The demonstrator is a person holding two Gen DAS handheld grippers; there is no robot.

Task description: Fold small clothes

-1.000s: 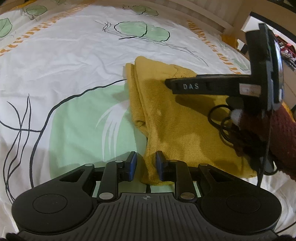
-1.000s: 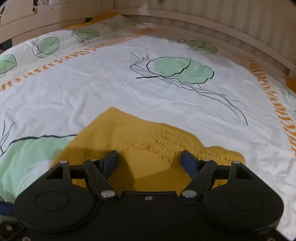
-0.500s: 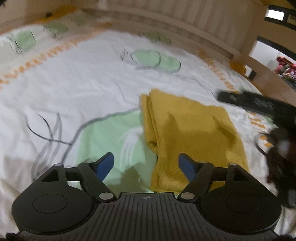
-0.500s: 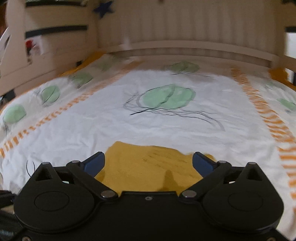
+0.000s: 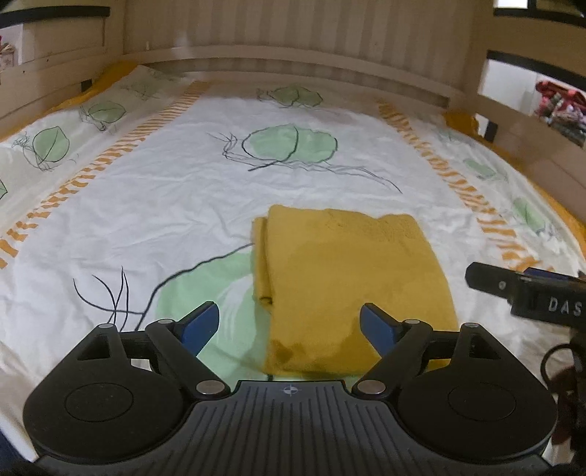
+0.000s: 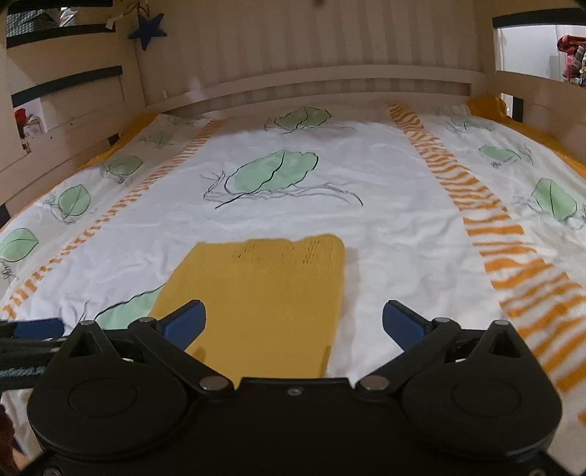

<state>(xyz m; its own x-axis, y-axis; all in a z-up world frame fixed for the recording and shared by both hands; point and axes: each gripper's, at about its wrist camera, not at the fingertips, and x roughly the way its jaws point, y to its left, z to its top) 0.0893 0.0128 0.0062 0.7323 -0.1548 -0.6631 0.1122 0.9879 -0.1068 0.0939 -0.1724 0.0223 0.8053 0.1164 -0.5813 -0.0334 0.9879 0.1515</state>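
Note:
A mustard-yellow knit garment [image 5: 351,278] lies folded into a flat rectangle on the bed, with stacked fold edges along its left side. It also shows in the right wrist view [image 6: 263,296]. My left gripper [image 5: 289,324] is open and empty, raised above the garment's near end. My right gripper [image 6: 293,322] is open and empty, raised above the garment's near right part. One finger of the right gripper [image 5: 527,289] shows at the right edge of the left wrist view, to the right of the garment.
The bed sheet [image 5: 146,190] is white with green leaf prints and orange striped bands. A wooden slatted bed frame [image 5: 293,55] rings the mattress at the back and sides. A blue star [image 6: 146,29] hangs on the back left wall.
My left gripper opened and let go of the garment's near edge. Both grippers rose and pulled back from the garment. The right gripper moved off to the garment's right.

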